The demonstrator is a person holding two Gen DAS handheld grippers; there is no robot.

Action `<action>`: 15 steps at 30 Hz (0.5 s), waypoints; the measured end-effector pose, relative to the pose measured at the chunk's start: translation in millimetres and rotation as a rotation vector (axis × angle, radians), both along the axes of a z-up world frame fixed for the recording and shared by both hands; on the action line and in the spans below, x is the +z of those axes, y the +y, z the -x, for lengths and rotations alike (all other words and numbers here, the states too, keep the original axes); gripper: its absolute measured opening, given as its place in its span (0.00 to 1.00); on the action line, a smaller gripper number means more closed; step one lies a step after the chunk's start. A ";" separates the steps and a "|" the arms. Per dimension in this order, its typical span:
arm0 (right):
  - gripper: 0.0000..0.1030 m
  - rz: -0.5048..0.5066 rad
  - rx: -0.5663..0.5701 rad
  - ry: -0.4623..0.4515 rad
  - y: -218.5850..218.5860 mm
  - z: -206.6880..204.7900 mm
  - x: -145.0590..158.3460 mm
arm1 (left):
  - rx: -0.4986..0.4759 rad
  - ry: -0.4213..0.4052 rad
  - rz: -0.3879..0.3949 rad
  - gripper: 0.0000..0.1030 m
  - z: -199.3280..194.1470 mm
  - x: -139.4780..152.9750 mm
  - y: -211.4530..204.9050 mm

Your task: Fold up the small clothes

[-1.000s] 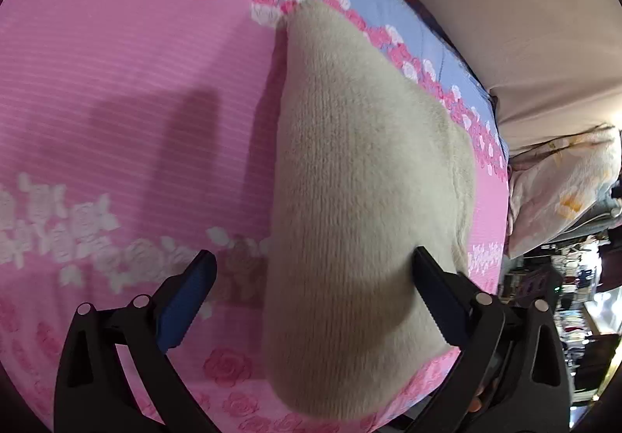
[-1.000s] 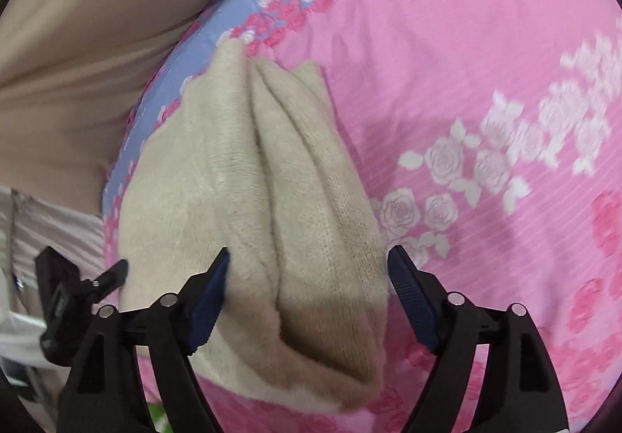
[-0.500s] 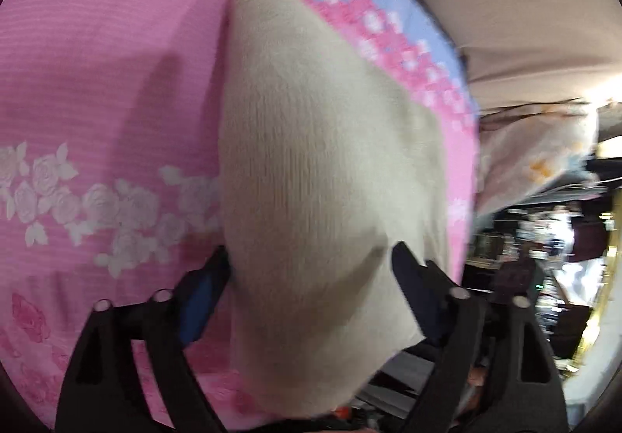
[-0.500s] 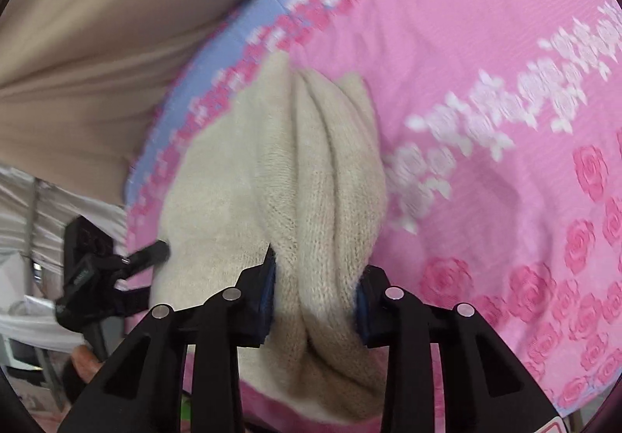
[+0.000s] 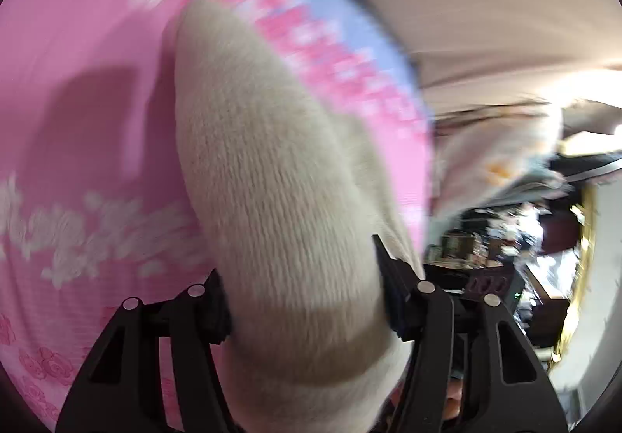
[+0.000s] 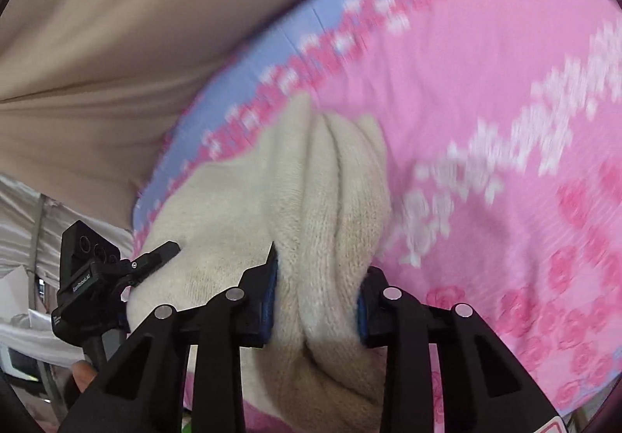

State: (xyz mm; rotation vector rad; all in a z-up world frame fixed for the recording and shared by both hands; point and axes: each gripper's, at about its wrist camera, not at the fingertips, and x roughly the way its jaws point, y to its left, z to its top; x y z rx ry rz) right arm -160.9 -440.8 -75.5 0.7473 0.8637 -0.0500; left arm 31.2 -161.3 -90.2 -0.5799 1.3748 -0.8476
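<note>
Left wrist view: left gripper (image 5: 301, 301) has its jaws clamped on the near end of the cream knit garment (image 5: 272, 176); cloth bulges between and past both pads.
Right wrist view: right gripper (image 6: 317, 299) has its jaws clamped on a gathered stack of folds of the same garment (image 6: 311, 199); pads press in from both sides.
Garment position: lies on the pink floral bedspread (image 5: 77, 102), its far end just short of the blue border band (image 6: 280, 40) of the spread.
Garment form: folded lengthwise, several rounded ridges visible in the right wrist view.
Left gripper seen from right: black camera housing (image 6: 83, 277) at the garment's left edge, one finger (image 6: 155, 256) touching the cloth.
Beyond border: beige sheet (image 6: 116, 25).
Image quality: motion blur in both views.
</note>
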 end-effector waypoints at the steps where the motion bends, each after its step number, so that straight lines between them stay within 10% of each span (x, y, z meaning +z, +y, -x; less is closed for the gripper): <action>1: 0.28 0.024 0.002 -0.044 -1.3 1.3 23.2 | -0.013 -0.031 0.016 0.54 -2.1 17.9 -0.8; 8: 0.28 0.182 0.060 -0.382 27.8 1.4 181.1 | -0.071 -0.342 0.178 0.55 2.5 175.8 9.5; 15: 0.27 0.158 0.210 -0.497 104.6 -40.4 218.1 | 0.038 -0.551 0.244 0.57 3.4 250.9 93.2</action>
